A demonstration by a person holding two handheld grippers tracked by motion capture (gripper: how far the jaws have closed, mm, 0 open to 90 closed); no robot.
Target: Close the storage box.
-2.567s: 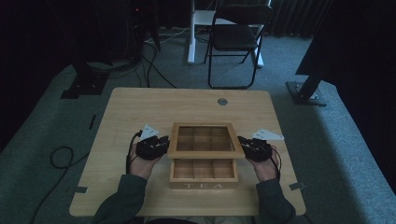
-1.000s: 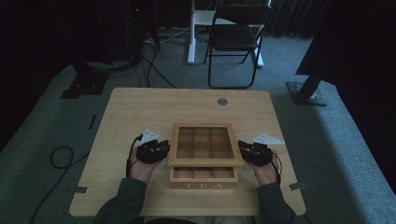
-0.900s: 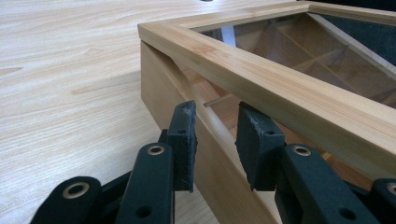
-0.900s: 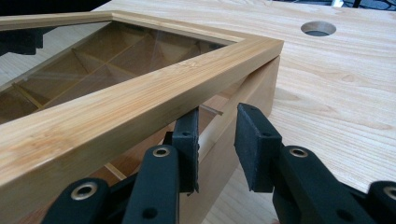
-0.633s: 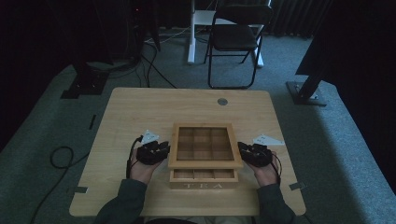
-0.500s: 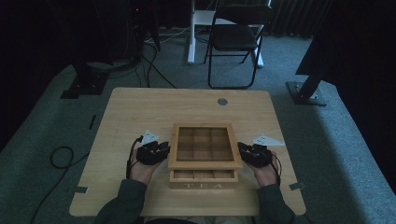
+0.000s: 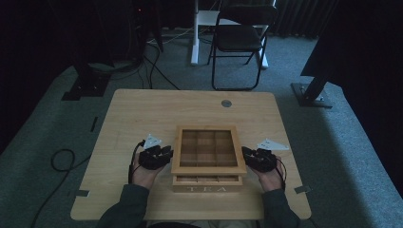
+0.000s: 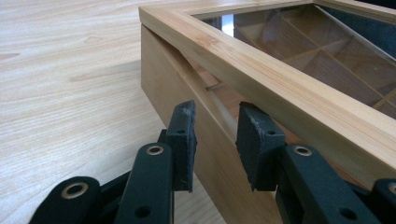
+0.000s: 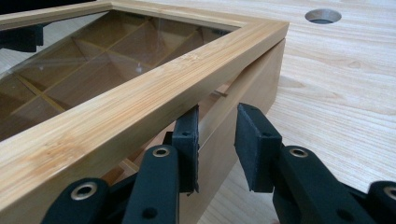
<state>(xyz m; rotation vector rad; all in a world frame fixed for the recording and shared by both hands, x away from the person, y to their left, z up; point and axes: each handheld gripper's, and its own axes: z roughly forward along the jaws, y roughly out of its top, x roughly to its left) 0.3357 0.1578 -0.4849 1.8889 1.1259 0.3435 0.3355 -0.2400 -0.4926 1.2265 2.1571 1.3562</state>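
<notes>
chair (image 7: 240,40) top cut off, lid (image 7: 208,149) hiding box compartments

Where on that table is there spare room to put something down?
The far half of the table, between the tea box and the round hole, is bare. So are both side strips. It is crowded at the box, where the left claw and right claw flank it.
</notes>
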